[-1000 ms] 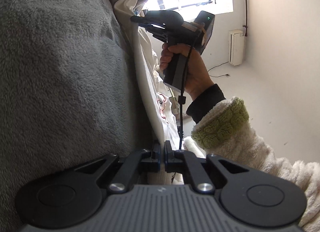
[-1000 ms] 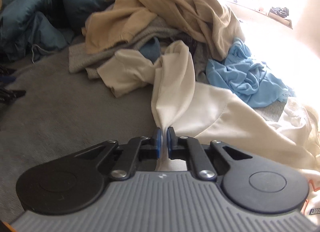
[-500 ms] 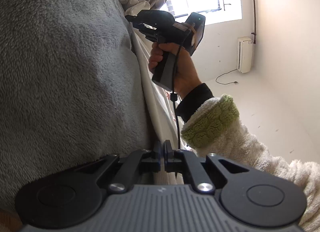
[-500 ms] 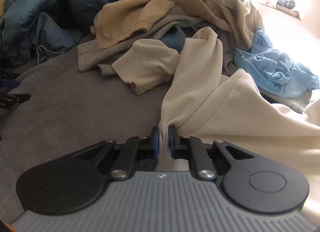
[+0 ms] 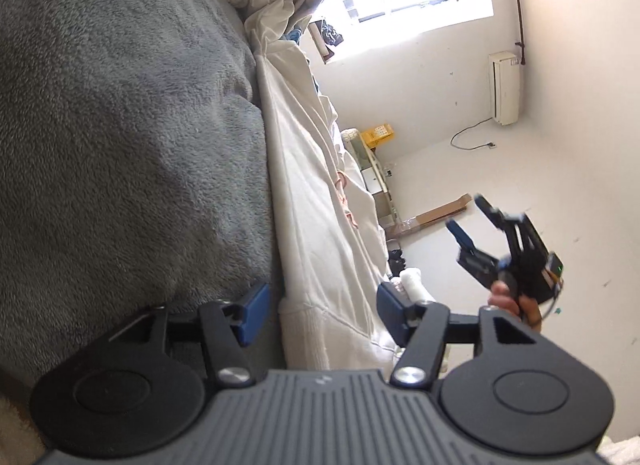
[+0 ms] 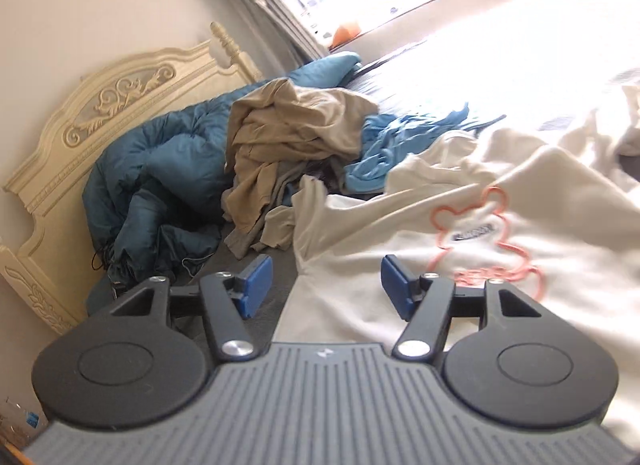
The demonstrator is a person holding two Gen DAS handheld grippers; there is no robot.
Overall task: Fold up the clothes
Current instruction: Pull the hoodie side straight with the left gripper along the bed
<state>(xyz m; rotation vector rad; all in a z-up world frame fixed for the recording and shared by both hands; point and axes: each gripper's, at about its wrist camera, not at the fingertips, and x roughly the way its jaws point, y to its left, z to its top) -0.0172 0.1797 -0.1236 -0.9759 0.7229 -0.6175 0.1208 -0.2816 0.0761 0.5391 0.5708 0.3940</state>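
In the left wrist view the left tongs (image 5: 324, 307) stand wide apart at the bottom of the frame, released, with the ribbed hem of the cream sweatshirt (image 5: 316, 225) lying between the blue pads but gripped by neither. The sweatshirt runs up the middle of the frame, spread along the grey blanket (image 5: 120, 145) that fills the left side. At the lower right the right tongs (image 5: 476, 221) hang in the air off the bed, likewise spread and empty, with part of the person's hand (image 5: 516, 301) on the grip below them. In the right wrist view the right tongs (image 6: 326, 285) are released too, held above the sweatshirt (image 6: 400, 257), which lies mostly flat across the right half of the frame with its pink outline print (image 6: 484, 241) facing up. A loose pile of clothes (image 6: 296, 145), tan and light blue, sits at the centre, touching the sweatshirt's far edge, with a teal quilt (image 6: 160, 185) bunched against the carved headboard (image 6: 100, 125) at the left. The likely trouble from here is the near sleeve area, which looks rucked where it meets the pile: any fold made over it would trap creases or drag a neighbouring garment along. The fleecy blanket may also cling to the cloth, so a pull on one edge could skew the whole sweatshirt rather than slide it straight.
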